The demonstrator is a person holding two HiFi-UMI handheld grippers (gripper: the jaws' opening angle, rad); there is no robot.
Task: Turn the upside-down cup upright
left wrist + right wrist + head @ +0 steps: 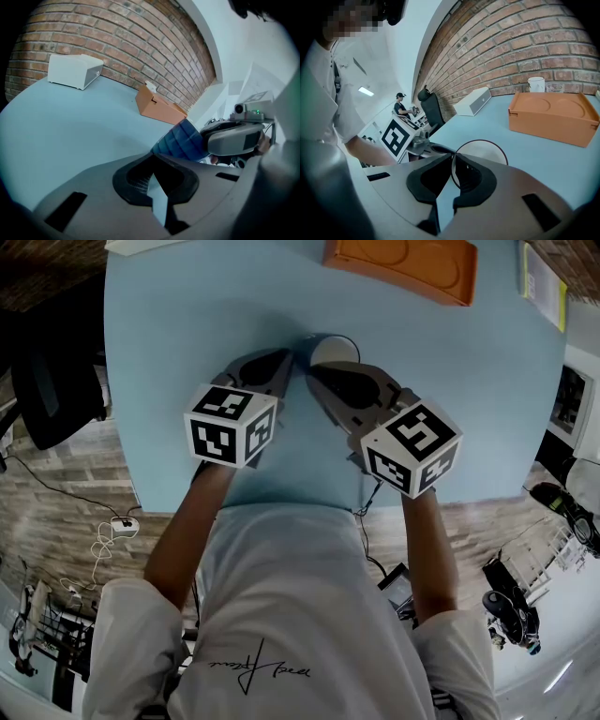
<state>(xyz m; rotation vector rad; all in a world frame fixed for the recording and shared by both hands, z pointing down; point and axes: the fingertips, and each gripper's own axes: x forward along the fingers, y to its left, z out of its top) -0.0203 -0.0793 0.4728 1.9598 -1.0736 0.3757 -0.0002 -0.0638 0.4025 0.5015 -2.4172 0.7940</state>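
A dark blue ribbed cup (330, 350) with a white inside stands on the light blue table (178, 334), its mouth facing up toward the head camera. My right gripper (315, 372) is shut on the cup's rim. In the right gripper view, the thin rim runs between the jaws of the right gripper (452, 165), and the cup's white inside (483, 152) shows just beyond. My left gripper (287, 366) sits at the cup's left side, touching it or nearly so. In the left gripper view, the left gripper (156, 174) is shut with nothing in it, and the cup's blue wall (183, 140) lies just past the jaws.
An orange box (403, 263) lies at the table's far edge, also in the right gripper view (553, 115). A white box (75, 70) and a white mug (536, 84) stand by the brick wall. A black chair (52, 381) is left of the table.
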